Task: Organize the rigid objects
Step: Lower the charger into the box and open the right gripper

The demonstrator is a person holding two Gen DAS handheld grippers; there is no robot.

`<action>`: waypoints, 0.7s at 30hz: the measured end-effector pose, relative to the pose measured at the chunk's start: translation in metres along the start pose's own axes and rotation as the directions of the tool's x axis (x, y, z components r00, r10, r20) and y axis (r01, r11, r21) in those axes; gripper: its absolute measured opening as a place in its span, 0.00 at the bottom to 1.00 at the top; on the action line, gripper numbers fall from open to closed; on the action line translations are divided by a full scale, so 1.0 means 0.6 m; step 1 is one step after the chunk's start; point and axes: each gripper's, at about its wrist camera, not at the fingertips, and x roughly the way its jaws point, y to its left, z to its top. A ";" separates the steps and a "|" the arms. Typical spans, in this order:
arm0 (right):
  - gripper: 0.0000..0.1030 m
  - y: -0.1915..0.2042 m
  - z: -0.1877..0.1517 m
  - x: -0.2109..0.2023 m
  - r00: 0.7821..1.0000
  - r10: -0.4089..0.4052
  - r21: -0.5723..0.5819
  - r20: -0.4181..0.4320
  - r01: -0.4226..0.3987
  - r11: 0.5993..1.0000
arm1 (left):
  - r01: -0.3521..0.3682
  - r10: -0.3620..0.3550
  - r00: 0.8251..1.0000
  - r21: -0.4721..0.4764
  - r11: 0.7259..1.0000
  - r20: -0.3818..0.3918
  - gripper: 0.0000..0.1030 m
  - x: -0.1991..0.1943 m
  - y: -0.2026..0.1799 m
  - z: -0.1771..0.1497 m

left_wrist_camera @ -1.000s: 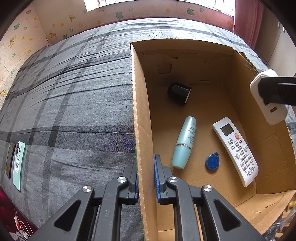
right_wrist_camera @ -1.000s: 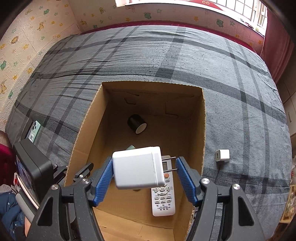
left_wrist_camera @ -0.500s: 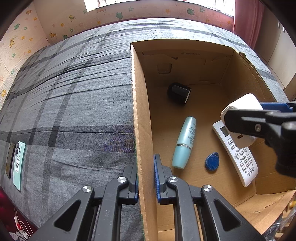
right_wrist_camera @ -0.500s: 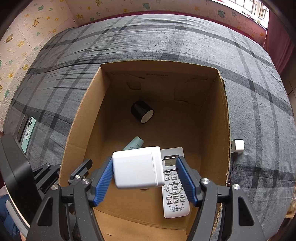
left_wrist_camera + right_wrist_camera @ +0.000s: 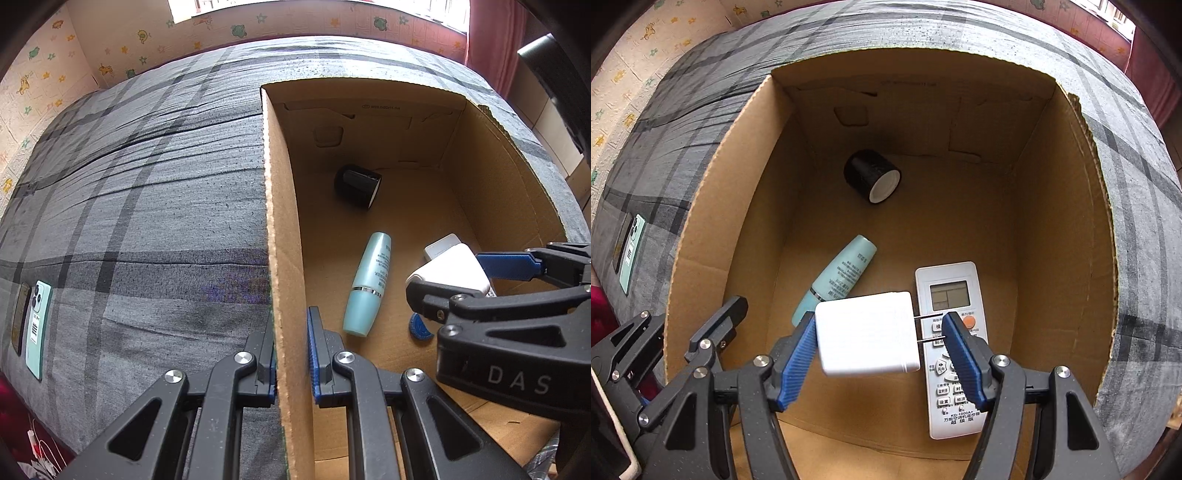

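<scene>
Blue ribbed pads of the right gripper [image 5: 881,354] pinch a white charger block [image 5: 866,334] from both sides: the left pad presses its flat end and the right pad meets the tips of its 2 metal prongs. That charger hangs inside the open cardboard box [image 5: 1067,236], above the box floor and partly over a white remote control [image 5: 955,354], which lies face up with its display toward the far wall. Just left of the remote, a pale teal bottle [image 5: 836,277] lies on its side, and farther back a black cylinder with a white end [image 5: 873,181] rests near the far wall. Seen from the left wrist, a blue tag [image 5: 419,326] lies on the box floor below the charger, partly hidden by the right gripper's black frame. At the near left corner, the left gripper [image 5: 291,356] clamps the box's left wall between its 2 pads, 1 inside and 1 outside. Outside the box, a grey plaid bedspread [image 5: 147,206] covers the surface, and 2 phones [image 5: 31,319] lie side by side near its left edge.
</scene>
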 end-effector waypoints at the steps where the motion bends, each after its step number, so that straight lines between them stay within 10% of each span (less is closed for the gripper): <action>1: 0.70 -0.001 -0.002 0.004 1.000 0.003 0.007 -0.009 -0.003 1.000 | 0.000 0.000 1.000 0.001 1.000 0.000 0.14 0.000 0.000 0.000; 21: 0.77 -0.010 0.012 0.000 1.000 0.023 0.020 0.007 -0.023 1.000 | -0.003 0.003 1.000 0.004 1.000 0.001 0.14 -0.001 0.001 0.000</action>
